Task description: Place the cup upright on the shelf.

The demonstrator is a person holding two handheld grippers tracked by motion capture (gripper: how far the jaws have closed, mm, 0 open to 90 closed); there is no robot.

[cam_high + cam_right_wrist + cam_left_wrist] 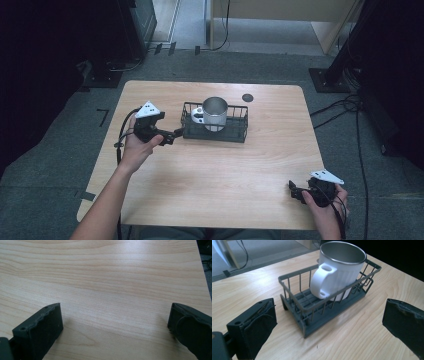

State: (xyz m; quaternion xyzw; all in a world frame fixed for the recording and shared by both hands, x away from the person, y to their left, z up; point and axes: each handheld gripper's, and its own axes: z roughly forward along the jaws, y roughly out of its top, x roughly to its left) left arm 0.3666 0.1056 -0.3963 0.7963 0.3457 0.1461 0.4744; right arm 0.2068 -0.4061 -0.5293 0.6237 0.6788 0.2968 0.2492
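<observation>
A white mug (215, 113) (338, 272) with a steel-coloured inside stands upright in a dark wire basket (238, 131) (317, 312) near the table's middle back. Its handle faces my left gripper. My left gripper (172, 136) (329, 322) is open just left of the basket, a short gap away, with nothing between its jaws. My right gripper (295, 192) (115, 322) rests open near the table's front right corner, over bare wood.
The light wooden table (215, 175) has rounded corners; its right edge lies close to the right gripper. A small dark round disc (247, 97) lies behind the basket. Cables (350, 107) and stand bases sit on the grey floor around the table.
</observation>
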